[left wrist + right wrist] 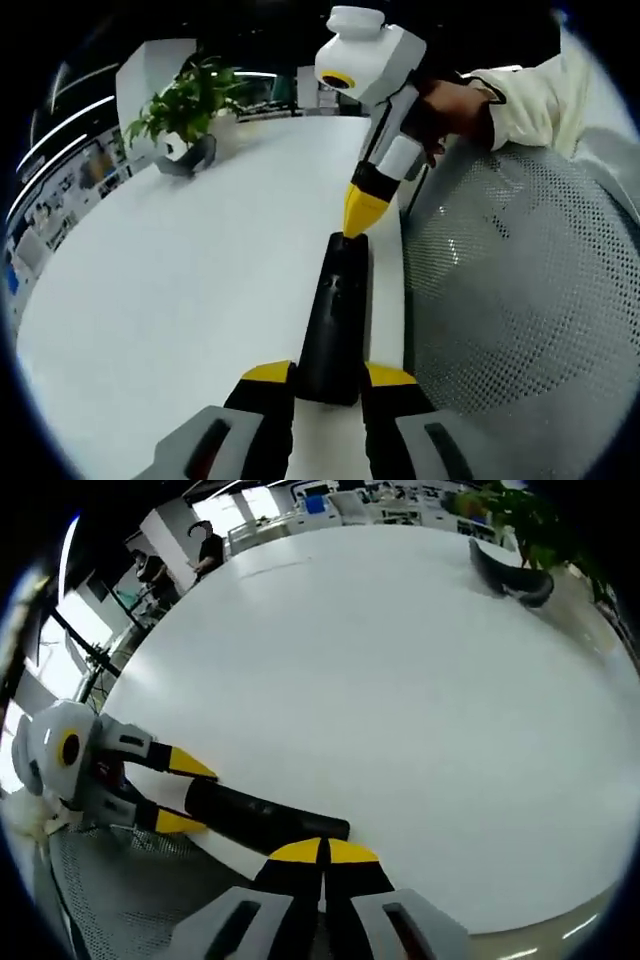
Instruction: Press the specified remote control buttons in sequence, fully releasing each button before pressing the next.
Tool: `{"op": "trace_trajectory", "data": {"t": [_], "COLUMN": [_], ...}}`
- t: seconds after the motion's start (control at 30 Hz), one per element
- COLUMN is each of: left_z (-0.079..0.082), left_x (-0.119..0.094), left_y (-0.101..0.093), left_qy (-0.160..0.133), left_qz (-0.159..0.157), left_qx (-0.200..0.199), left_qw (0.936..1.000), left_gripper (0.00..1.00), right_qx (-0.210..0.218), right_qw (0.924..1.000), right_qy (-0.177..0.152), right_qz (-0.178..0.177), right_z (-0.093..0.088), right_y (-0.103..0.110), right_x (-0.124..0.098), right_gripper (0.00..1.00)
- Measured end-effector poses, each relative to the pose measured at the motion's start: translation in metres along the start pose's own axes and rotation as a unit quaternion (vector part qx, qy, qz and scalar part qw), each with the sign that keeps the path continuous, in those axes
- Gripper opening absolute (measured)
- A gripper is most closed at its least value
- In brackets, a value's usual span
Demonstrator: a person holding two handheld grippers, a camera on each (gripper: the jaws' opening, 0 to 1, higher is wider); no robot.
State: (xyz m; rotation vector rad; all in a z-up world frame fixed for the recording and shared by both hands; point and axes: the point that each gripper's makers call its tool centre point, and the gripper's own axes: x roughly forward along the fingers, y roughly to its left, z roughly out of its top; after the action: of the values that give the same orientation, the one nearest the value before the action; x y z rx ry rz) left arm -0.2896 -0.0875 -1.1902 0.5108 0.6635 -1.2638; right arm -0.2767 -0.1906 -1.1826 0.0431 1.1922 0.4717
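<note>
A long black remote control [338, 310] lies along the white table's [190, 270] right edge. My left gripper [330, 376] is shut on its near end, one yellow-tipped jaw on each side. My right gripper [360, 212], held by a hand in a cream sleeve [525, 100], comes down from above, shut, with its yellow tip touching the remote's far end. In the right gripper view my right gripper [322, 852] has both yellow tips together against the end of the remote [262, 816]. The left gripper [185, 794] clamps the remote's other end at the left.
A potted green plant [185, 108] in a dark holder stands at the far side of the table [380, 660], also seen as the plant [522, 535]. A grey mesh chair [520, 310] sits just off the table's edge beside the remote. People [208, 546] stand far behind.
</note>
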Motion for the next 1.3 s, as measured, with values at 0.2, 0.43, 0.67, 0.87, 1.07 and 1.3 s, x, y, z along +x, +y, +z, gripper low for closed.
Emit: {"op": "trace_trajectory", "data": {"t": [0.2, 0.43, 0.67, 0.87, 1.07, 1.3], "left_z": [0.001, 0.002, 0.002, 0.003, 0.003, 0.003], "left_x": [0.001, 0.002, 0.001, 0.002, 0.002, 0.002], "left_y": [-0.001, -0.004, -0.005, -0.005, -0.005, -0.005], "left_qy": [-0.003, -0.007, -0.004, -0.005, -0.008, -0.009], "left_qz": [-0.001, -0.008, -0.012, -0.013, -0.012, -0.013], "left_qx": [0.004, 0.012, 0.019, 0.016, 0.016, 0.015], "left_qw": [1.0000, 0.9999, 0.9997, 0.9998, 0.9998, 0.9998], "left_gripper": [0.25, 0.24, 0.23, 0.24, 0.24, 0.24], "right_qx": [0.018, -0.003, 0.001, 0.030, 0.039, 0.024], "right_qw": [0.9998, 0.9997, 0.9996, 0.9988, 0.9983, 0.9990], "right_qy": [0.000, -0.015, -0.018, -0.019, -0.019, -0.017], "right_qz": [0.011, 0.021, 0.023, 0.033, 0.039, 0.033], "right_z": [0.001, 0.007, 0.008, 0.006, 0.006, 0.006], "right_y": [0.000, 0.008, 0.008, 0.006, 0.007, 0.007], "right_x": [-0.001, -0.001, 0.002, 0.003, 0.003, 0.003], "right_gripper": [0.00, 0.00, 0.00, 0.00, 0.00, 0.00]}}
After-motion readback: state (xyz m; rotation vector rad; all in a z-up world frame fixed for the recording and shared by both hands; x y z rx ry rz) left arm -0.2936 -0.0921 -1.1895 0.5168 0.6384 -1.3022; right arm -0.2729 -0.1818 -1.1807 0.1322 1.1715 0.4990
